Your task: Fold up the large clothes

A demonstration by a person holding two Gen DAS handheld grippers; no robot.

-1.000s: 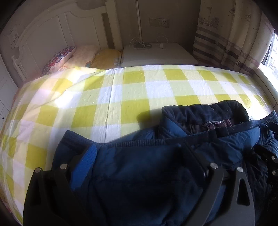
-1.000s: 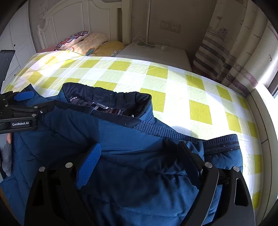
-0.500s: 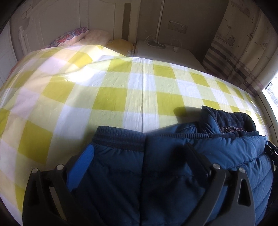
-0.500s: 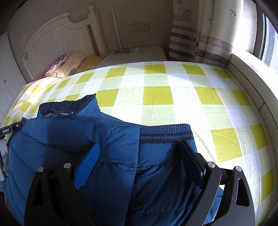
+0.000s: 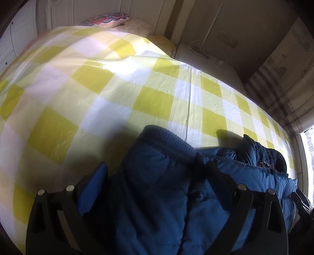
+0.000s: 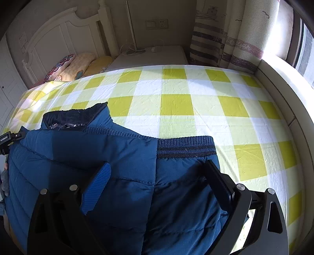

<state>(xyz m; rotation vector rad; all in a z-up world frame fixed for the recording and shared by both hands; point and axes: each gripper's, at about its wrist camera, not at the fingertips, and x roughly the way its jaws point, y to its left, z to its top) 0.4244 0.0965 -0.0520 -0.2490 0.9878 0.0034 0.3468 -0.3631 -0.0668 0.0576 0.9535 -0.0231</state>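
Blue padded jacket (image 5: 166,186), ribbed hem toward the far side, lay on a yellow-checked bedsheet (image 5: 94,102). Left gripper (image 5: 157,174) stood wide apart over it (pads not pressing). Pillows (image 5: 113,18) far left; curtain (image 5: 284,78) right.

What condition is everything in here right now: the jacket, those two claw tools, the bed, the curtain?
Blue puffer jacket: folded over, lying on the bed, collar standing up.
Right gripper: jaws wide, hanging over the jacket.
Left gripper: jaws wide, jacket fabric between them; whether it grips, I cannot tell.
Checked bed sheet: spread flat, lightly creased.
Curtain: drawn aside, letting sunlight in.
Pillows: stacked at the headboard.
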